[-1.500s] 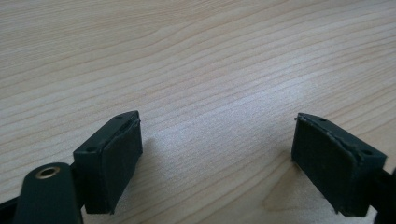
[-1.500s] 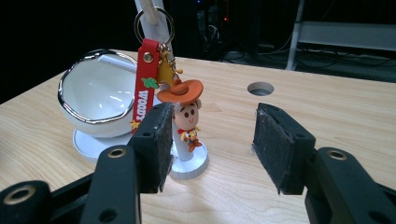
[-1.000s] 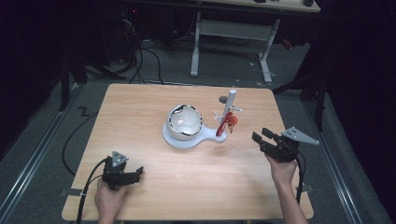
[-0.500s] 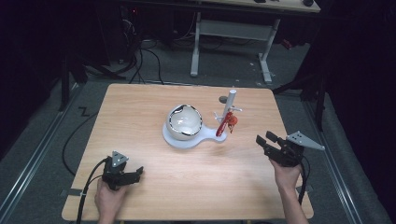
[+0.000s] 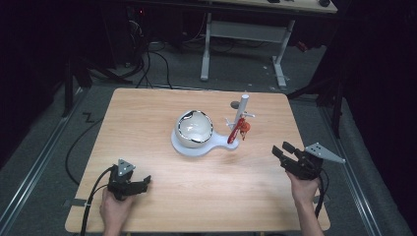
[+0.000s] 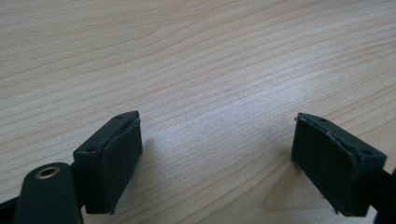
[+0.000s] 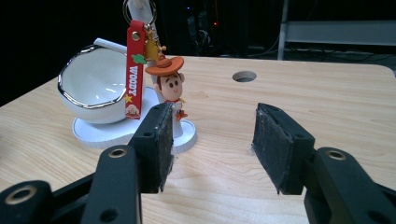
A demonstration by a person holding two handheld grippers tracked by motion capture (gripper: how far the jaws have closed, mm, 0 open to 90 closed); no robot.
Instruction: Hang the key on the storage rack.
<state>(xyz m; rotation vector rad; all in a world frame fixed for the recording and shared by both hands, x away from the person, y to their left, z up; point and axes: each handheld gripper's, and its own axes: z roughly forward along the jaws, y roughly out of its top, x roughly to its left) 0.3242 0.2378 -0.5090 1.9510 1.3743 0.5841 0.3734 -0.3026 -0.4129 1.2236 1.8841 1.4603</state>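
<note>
Right tongs [image 7: 210, 149] lined up on the keychain, nothing grasped yet.

Near edge: left tongs [image 6: 217, 163] are seen released, jaws wide over the bare light wooden counter [image 5: 147, 123]; right tongs are also released, jaws parted and empty. Mid-counter: the red-strap cowboy-figure keychain [image 7: 161, 81] is hung on the white post of the white stand [image 7: 180, 133], well apart from the right tongs. Approach is best kept level, jaws centred on the figure, closed gently, then lifted up off the hook. Beyond it: the white silver-rimmed ceramic bowl [image 7: 91, 88], tilted on the stand, is seen empty.
</note>
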